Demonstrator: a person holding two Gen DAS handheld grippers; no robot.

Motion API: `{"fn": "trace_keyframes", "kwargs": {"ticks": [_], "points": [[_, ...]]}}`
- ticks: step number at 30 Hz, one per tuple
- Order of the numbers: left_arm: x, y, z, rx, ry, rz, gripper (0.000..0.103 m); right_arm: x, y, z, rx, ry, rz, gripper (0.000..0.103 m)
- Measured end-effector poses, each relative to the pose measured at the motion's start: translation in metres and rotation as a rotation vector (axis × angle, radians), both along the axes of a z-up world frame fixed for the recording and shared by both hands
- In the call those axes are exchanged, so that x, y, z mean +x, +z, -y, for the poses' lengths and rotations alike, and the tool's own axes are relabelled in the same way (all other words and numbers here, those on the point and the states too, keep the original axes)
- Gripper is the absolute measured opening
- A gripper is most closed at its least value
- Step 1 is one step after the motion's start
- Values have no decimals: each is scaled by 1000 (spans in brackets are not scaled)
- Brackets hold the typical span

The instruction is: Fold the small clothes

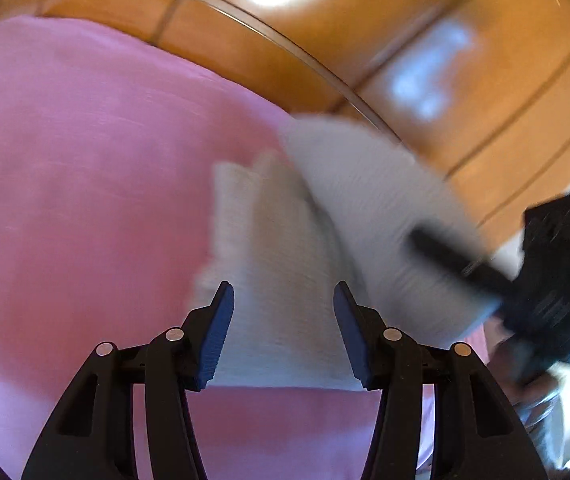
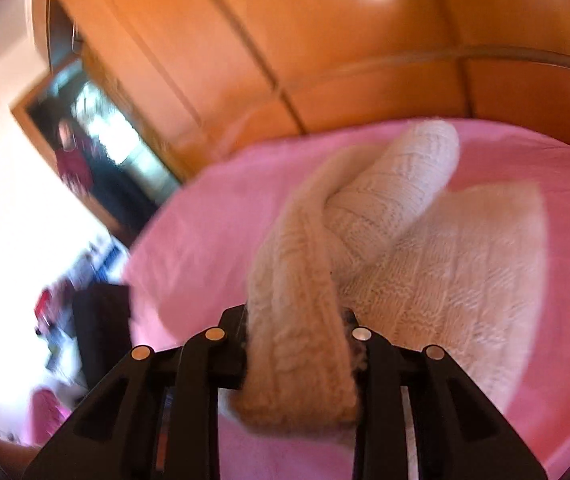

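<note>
A cream cable-knit sweater (image 2: 445, 272) lies on the pink bed sheet (image 2: 205, 232). My right gripper (image 2: 297, 316) is shut on a thick strip of its knit (image 2: 293, 264), which rises from the body and drapes over the jaws. One sleeve (image 2: 401, 184) curls up behind it. In the left wrist view the sweater (image 1: 285, 248) is blurred, and its right part (image 1: 365, 184) is lifted by the right gripper (image 1: 425, 240). My left gripper (image 1: 283, 304) stands open just above the sweater's near hem. Its blue pads (image 1: 221, 320) are apart and grip nothing.
A wooden bed frame (image 1: 245, 52) curves round the far edge of the sheet, with wooden wardrobe doors (image 2: 205, 60) behind it. A mirror (image 2: 97, 152) is at the left. A dark object (image 2: 101, 320) stands beside the bed's left edge. Bare pink sheet (image 1: 65, 200) spreads left of the sweater.
</note>
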State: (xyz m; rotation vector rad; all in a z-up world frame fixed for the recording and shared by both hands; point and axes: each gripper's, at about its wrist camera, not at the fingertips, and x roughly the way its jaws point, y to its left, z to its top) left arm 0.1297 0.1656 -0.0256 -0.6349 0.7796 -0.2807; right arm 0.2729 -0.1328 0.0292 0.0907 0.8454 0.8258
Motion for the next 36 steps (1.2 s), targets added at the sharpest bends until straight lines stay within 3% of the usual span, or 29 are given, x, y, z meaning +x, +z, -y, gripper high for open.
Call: {"fn": "trace_keyframes", "kwargs": {"ticks": [2,3,4,6,7,10,15,20,22,23,24,25,26,27,29,30,32,33,36], "points": [[-3,2,-18,-27,24,-2,50,0,-16,-20,-68,6,1,26],[-3,2,-24,-43,27,-1,50,-6,-22,-26,-97,22,18,32],[-2,4,-27,-59,28,2,50,-10,-23,-28,-88,39,27,48],[-3,8,-32,-78,26,10,56,-24,-20,-14,-12,79,41,70],[-3,10,-32,-99,20,17,61,-28,-15,-10,2,80,53,71],[-1,17,-30,-154,-17,31,64,-49,0,16,48,73,83,76],[13,20,-20,-214,-72,4,76,-73,-3,75,21,-55,97,77],[41,8,6,-130,-110,-75,77,-78,-19,132,-15,-213,85,73],[55,4,14,-90,-108,-103,67,-76,-26,136,-17,-237,69,69],[60,2,18,-50,-105,-110,45,-77,-27,133,-23,-240,74,69],[66,1,23,6,-108,-120,30,-79,-28,131,-33,-238,85,69],[70,0,27,56,-102,-130,17,-86,-27,126,-45,-232,100,69],[71,-1,30,82,-100,-126,14,-86,-26,119,-55,-224,116,69],[72,-4,30,97,-103,-118,14,-83,-26,111,-68,-212,135,67],[65,-8,35,166,-95,-118,13,-82,-34,98,-133,-197,142,47],[62,-12,39,199,-90,-125,13,-76,-50,93,-186,-197,99,40],[51,-29,41,268,-86,-118,13,-69,-76,99,-192,-198,19,41],[47,-32,39,267,-84,-103,14,-70,-81,107,-141,-202,12,41],[44,-29,30,227,-64,-104,22,-76,-75,110,-167,-195,17,41]]}}
